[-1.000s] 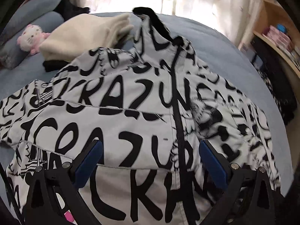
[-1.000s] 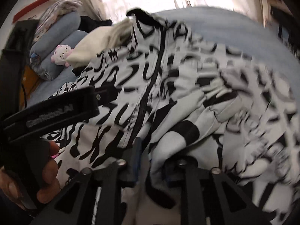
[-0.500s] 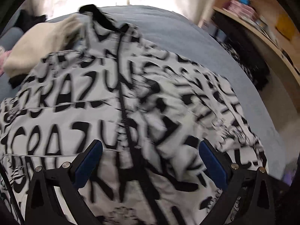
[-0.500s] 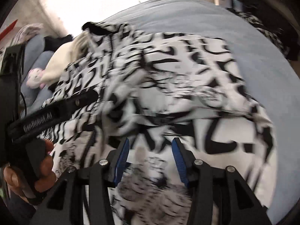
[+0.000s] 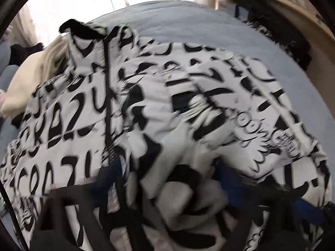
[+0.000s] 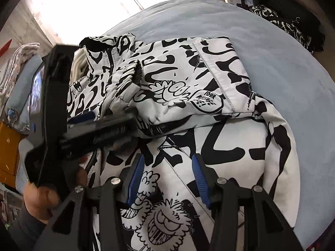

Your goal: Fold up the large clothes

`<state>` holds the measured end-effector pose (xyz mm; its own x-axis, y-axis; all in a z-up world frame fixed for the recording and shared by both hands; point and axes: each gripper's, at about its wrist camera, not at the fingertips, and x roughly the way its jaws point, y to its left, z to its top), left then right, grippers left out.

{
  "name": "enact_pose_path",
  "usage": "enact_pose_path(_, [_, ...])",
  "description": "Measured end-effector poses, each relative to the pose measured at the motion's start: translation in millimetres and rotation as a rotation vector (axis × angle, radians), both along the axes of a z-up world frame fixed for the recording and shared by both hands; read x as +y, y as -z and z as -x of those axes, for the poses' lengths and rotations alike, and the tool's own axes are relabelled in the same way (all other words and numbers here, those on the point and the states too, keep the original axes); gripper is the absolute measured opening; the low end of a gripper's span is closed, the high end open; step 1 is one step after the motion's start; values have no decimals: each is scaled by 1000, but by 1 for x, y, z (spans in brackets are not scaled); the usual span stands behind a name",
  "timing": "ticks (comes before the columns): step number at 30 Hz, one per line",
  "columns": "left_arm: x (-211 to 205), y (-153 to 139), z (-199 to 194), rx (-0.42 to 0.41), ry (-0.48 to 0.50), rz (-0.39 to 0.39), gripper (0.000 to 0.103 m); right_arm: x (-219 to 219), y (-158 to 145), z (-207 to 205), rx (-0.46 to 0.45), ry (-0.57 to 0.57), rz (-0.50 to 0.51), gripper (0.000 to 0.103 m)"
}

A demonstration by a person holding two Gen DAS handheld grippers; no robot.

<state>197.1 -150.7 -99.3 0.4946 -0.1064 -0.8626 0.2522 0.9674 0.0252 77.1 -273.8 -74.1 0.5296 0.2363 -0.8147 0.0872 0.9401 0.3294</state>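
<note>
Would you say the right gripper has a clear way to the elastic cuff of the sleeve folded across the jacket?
Probably yes. The right gripper hovers open over the jacket, and the cuff lies exposed on top farther ahead. The left gripper, closing on fabric, sits just left of that path, so it may crowd the approach.

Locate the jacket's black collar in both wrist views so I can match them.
Left wrist view: black collar sits upper left, at the top of the printed jacket, above the black zipper.
Right wrist view: black collar sits upper left of centre, just right of the left hand-held gripper.
Shared landmark: the cream garment lying beside the collar on the blue bed.
</note>
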Motion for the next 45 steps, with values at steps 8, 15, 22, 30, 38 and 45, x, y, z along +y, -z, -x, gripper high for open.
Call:
enact_pose_path(8, [28, -47, -1, -79, -32, 154, 26, -2, 0, 6, -20, -5, 38, 48])
enact_pose_path(15, [116, -57, 7, -102, -286, 244, 25, -1, 2, 8, -26, -12, 31, 47])
enact_pose_path(22, [188, 14, 24, 126, -459, 286, 26, 8, 3, 7, -27, -37, 35, 47])
enact_pose_path(30, [200, 2, 2, 103, -386, 353, 56, 10, -19, 0, -68, -74, 69, 47])
enact_pose_path(38, [176, 26, -65, 223, -183, 248, 59, -43, -54, -65, -161, 6, 221, 66])
enact_pose_path(45, [157, 29, -86, 211, -114, 213, 63, -113, -11, -163, -15, 120, 176, 66])
